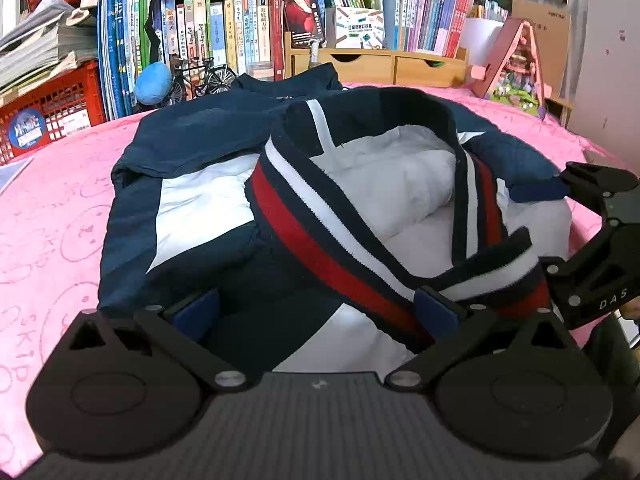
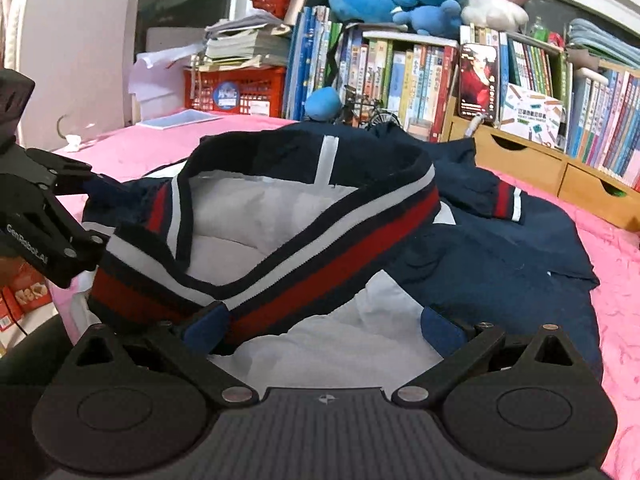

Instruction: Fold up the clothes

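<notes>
The jacket (image 1: 208,184) lies on the pink bed (image 1: 52,220), its striped hem (image 1: 320,248) lifted. The left gripper (image 1: 316,312) and right gripper (image 2: 324,328) each have fingers spread wide at that hem, gripping nothing, probably placed to pinch it for a fold.

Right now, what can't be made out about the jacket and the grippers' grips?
- Left wrist view: jacket near hem, hidden by left gripper body.
- Right wrist view: right gripper pads wide apart; any pinch unclear.
- Both views: sleeves' ends, buried under folds.
</notes>
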Demonstrator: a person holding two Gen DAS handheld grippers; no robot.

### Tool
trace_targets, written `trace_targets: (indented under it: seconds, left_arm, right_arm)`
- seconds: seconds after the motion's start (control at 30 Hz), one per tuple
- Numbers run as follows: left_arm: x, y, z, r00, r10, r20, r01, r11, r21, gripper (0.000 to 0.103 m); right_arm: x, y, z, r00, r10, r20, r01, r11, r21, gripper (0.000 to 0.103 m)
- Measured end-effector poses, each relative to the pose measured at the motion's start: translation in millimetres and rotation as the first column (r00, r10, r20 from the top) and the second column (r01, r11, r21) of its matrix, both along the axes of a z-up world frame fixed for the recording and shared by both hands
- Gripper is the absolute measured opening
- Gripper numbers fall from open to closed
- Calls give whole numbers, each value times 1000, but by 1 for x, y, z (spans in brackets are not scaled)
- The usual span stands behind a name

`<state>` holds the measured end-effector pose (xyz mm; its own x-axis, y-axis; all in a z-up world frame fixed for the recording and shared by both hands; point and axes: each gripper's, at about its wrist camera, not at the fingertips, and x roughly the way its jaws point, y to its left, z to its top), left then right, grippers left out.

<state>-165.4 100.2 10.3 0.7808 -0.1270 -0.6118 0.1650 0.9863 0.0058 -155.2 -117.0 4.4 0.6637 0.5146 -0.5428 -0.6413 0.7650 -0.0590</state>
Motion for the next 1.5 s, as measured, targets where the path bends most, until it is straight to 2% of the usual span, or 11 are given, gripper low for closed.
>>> trace_targets:
  seconds: [0.27,0.5,0.67,0.9,1.07,1.13,1.23,1.3,1.37,1.4,1.5]
  left_arm:
    - [-4,-6,2,999,36,27,-36,999,15,103]
    - [-16,28,26,986,96,135,-94,995,-23,103]
    - [-6,54,34,964,217,153,-199,972,-123,103]
    - [-18,56,31,968,184,171,-172,982,-81,103]
    - [-19,52,18,978,153,144,-145,988,-59,103]
    - [-16,52,13,980,153,130,-144,987,-72,103]
    - [-17,53,9,981,157,117,-147,985,-89,103]
    - [-20,53,7,981,160,112,-149,984,-101,103]
    - [-24,53,7,982,151,115,-141,986,-90,103]
    - [-27,52,7,982,144,118,-136,988,-78,103]
    - [-36,48,9,982,113,155,-110,994,-29,103]
  right_arm:
    - [3,6,3,997,-49,-59,50,999,19,103]
    - [-63,3,24,963,189,193,-175,981,-85,103]
    - [-86,30,15,906,259,336,-178,951,-253,102]
    - [-88,33,30,846,430,314,-356,895,-268,96]
    - [-84,18,53,851,490,187,-467,870,-156,102]
    - [-87,32,45,861,479,171,-445,872,-203,102]
    - [-88,59,24,869,461,179,-403,870,-286,93]
    - [-83,73,17,888,443,126,-402,878,-259,63]
    - [-70,82,18,911,412,20,-402,897,-184,53]
    - [-65,82,23,922,387,-6,-384,912,-145,32]
    - [-46,75,44,963,268,-27,-269,962,-49,13]
